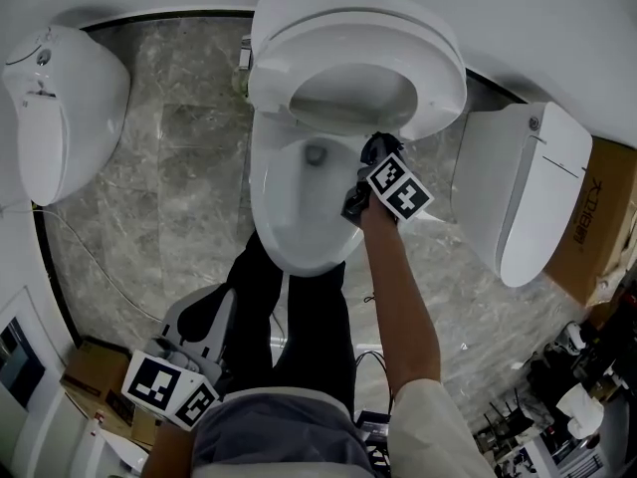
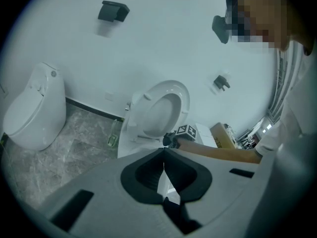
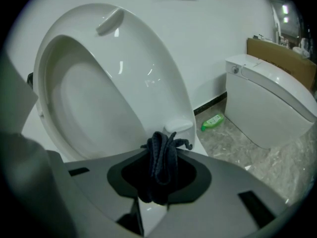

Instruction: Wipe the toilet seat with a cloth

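Toilet seat (image 3: 153,73) is standing tipped up against the wall, and it is lying just ahead of and above the right gripper (image 1: 373,164), its ring spreading up and to the left of those fingers with its long axis running away from them and upward. The right fingers are pinching a dark, bunched cloth (image 3: 162,157), whose loose end is poking out past the tips toward the lower limb of the ring; whether it is touching the seat I cannot tell. Below those fingers the open bowl (image 1: 289,197) is showing. The left gripper (image 2: 163,156) is hanging well back from the toilet, its fingers pressed together with nothing between them, so the right hand is by far the nearer one for the wiping stroke, which in my judgement is calling for a sweep along the ring's curve. To the right of the right fingers a green bottle (image 3: 213,121) is lying on the floor, its label too small to read. Print on a cardboard box (image 1: 602,227) is running sideways and is not readable.
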Tool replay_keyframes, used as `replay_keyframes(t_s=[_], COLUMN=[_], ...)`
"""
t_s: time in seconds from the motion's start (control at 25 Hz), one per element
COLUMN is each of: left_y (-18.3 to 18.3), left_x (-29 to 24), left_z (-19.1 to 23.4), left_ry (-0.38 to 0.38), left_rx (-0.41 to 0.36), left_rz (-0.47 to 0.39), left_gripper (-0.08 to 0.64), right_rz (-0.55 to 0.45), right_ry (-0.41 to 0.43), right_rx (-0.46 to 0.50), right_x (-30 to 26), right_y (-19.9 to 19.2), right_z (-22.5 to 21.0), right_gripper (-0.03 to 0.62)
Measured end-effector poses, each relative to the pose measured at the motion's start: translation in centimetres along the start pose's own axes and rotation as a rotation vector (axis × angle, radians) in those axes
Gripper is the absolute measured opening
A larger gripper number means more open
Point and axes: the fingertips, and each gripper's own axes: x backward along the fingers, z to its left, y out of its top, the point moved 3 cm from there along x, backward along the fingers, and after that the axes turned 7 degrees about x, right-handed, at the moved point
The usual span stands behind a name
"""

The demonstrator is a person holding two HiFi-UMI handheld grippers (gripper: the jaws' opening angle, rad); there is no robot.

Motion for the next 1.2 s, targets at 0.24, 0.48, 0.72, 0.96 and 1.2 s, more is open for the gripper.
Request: replay_keyframes(t_s=[0.24,0.48,0.72,0.96,1.2], left_y=[0.2,0.6,1.7,2.1,2.5], left_x=[0.1,0.9,2.2,3.5,4.4], left_z=[-0.3,-0.9,-1.3,-1.7,-2.5], left_ry=[-0.011,-0.02,-0.021,-0.025,-0.044], left_rx=[0.011,0.006,0.003,-0.003,-0.01], left_rz=[-0.023,-0.044,-0.08,-0.106,-0.13], left_gripper=[0.009,0.009,0.009,0.009,0.009], right_rz=[-0.011,-0.017,-0.033,-0.068,-0.093], right_ry=[0.009,0.019,0.018,0.024,0.031], right_rx=[0.027,0.039,0.074,0.153,0.211], right_x=[1.8,3.5,5.2,7.2,9.1], right_y=[1.8,3.2,5.0,7.1,9.6], right_z=[-0.1,0.5,1.3,2.3,3.7], right_gripper=[0.086,0.086,0.086,0.086,0.086])
